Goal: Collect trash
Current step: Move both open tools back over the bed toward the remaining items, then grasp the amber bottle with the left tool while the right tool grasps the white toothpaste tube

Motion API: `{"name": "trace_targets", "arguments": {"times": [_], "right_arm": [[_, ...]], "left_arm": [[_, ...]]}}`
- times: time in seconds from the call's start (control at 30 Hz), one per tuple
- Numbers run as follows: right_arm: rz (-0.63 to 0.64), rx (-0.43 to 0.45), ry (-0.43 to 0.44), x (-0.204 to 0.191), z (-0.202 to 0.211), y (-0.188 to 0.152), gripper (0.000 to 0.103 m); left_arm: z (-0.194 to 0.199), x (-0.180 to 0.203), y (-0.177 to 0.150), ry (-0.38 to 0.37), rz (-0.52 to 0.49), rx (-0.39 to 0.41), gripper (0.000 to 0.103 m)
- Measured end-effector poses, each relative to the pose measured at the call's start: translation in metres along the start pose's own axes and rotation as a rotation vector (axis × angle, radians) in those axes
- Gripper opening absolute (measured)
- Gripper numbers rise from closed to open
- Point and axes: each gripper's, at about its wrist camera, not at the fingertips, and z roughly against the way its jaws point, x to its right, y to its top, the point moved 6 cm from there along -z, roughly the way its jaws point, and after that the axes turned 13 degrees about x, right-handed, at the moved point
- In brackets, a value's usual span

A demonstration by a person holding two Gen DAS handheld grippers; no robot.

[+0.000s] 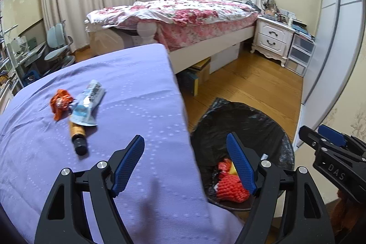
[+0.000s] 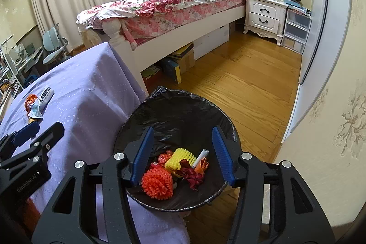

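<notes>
On the purple-covered table [image 1: 128, 88] lie an orange crumpled wrapper [image 1: 60, 104], a light-blue tube-like packet [image 1: 88, 102] and a small brown bottle with a black cap [image 1: 78, 137]; they show small in the right wrist view [image 2: 36, 102]. A bin with a black liner [image 2: 178, 111] stands on the floor beside the table and holds an orange foam net [image 2: 157, 183], a yellow foam net [image 2: 180, 158], dark red wrappers and a white stick. My left gripper [image 1: 185, 148] is open and empty over the table's right edge. My right gripper [image 2: 183, 141] is open and empty above the bin.
A bed with a floral cover [image 2: 164, 4] stands behind, with boxes under it. A white nightstand [image 2: 263, 13] and plastic drawers [image 2: 295, 31] stand at the far right. Wooden floor [image 2: 247, 84] lies beside the bin. A desk chair [image 1: 57, 47] is at the left.
</notes>
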Motion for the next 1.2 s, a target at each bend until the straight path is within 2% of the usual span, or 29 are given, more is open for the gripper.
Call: {"name": "trace_targets", "arguments": {"times": [0.1, 0.33, 0.5, 0.8, 0.97, 1.2], "right_arm": [[0.004, 0.004, 0.004, -0.006, 0.0, 0.001, 0.06], [0.025, -0.008, 0.056, -0.033, -0.001, -0.001, 0.061], [0.073, -0.014, 0.115, -0.069, 0.0, -0.003, 0.061], [0.13, -0.033, 0.194, -0.125, -0.002, -0.005, 0.061], [0.159, -0.044, 0.221, -0.148, -0.003, -0.009, 0.061], [0.187, -0.06, 0.25, -0.172, -0.005, -0.014, 0.061]], "left_arm": [[0.003, -0.02, -0.001, 0.046, 0.019, 0.001, 0.074], [0.009, -0.074, -0.007, 0.143, 0.095, -0.016, 0.074], [0.008, -0.105, -0.012, 0.188, 0.148, -0.036, 0.074], [-0.008, -0.138, -0.016, 0.219, 0.187, -0.088, 0.074], [-0.007, -0.152, -0.023, 0.204, 0.233, -0.117, 0.068], [-0.002, -0.166, -0.028, 0.196, 0.275, -0.131, 0.067]]}}
